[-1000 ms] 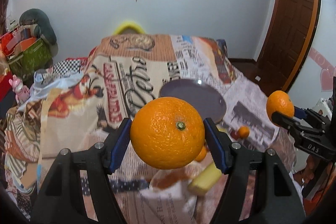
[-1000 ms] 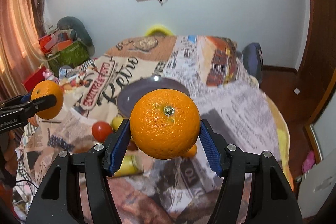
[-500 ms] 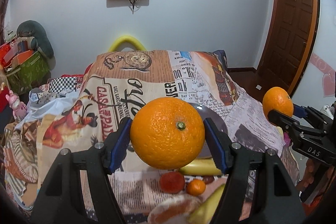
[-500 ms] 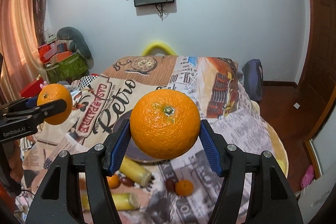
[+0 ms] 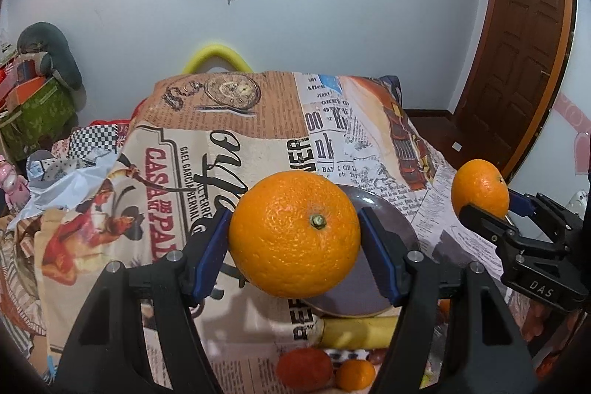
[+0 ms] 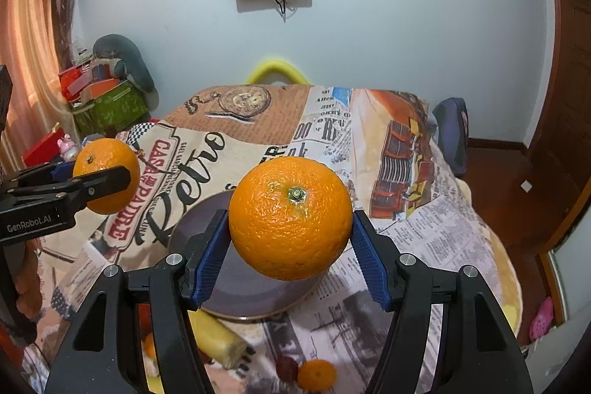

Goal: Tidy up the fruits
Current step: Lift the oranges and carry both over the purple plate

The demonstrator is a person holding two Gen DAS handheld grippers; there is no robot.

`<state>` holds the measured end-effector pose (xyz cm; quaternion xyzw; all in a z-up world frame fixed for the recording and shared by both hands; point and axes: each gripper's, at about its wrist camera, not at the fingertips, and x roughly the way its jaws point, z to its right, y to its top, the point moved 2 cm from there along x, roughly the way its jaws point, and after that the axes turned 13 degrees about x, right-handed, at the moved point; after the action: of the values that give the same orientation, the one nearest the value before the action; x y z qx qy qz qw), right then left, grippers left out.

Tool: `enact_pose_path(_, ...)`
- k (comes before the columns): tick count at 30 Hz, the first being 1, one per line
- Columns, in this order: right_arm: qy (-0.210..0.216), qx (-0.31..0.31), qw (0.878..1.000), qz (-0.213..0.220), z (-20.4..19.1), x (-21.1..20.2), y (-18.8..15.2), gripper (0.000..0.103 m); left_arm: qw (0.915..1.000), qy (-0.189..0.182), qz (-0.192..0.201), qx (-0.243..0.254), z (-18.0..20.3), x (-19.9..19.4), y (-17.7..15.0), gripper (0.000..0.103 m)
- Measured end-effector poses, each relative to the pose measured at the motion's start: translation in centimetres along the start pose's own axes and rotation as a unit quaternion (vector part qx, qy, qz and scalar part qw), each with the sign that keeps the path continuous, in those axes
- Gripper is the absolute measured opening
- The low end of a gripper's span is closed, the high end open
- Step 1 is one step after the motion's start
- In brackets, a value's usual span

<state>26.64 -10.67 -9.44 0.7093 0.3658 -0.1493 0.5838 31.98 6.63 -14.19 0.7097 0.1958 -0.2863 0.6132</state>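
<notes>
My left gripper [image 5: 294, 248] is shut on a large orange [image 5: 294, 233], held in the air above the near side of a dark purple plate [image 5: 391, 231]. My right gripper [image 6: 290, 239] is shut on a second orange [image 6: 290, 217], held over the same plate [image 6: 192, 231]. Each gripper shows in the other's view: the right one with its orange [image 5: 480, 189] at the right, the left one with its orange [image 6: 106, 176] at the left. On the cloth near the plate lie a banana [image 5: 354, 333], a red fruit [image 5: 304, 367] and a small mandarin [image 5: 355, 374].
The table [image 5: 177, 172] is covered by a retro newspaper-print cloth. A yellow chair back [image 5: 216, 60] stands behind its far edge. Boxes and bags [image 5: 33, 98] are piled at the left, a wooden door [image 5: 517, 61] is at the right. A dark grape-like fruit [image 6: 286, 367] lies beside the mandarin [image 6: 317, 374].
Both grippers have pulled back and tilted up with their oranges still held; the plate and loose fruits now sit lower and nearer in both views.
</notes>
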Motion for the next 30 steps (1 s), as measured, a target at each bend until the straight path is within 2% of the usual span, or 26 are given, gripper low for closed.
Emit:
enact_pose_path(12,-0.005,-0.009,0.998,-0.059,1.0,6.1,-0.2,0.062,0.9977,-0.017,-0.063,0.018,0.2,7.0,-0.4,0.068)
enact_pose_path(18,0.003,-0.033,0.995,-0.094,0.7,8.1,-1.0,0.062,0.9928,-0.045,-0.110,0.015,-0.1,10.4,-1.0,0.068)
enact_pose_path(23,-0.007,-0.053,0.992,-0.112,0.7,9.5,-1.6,0.062,0.9909,-0.044,-0.125,0.025,0.1,11.7,-1.1,0.068)
enact_pose_path(30,-0.018,-0.065,0.988,-0.139,1.0,11.4,-1.6,0.062,0.9880,-0.057,-0.143,0.011,-0.1,13.3,-1.3,0.069)
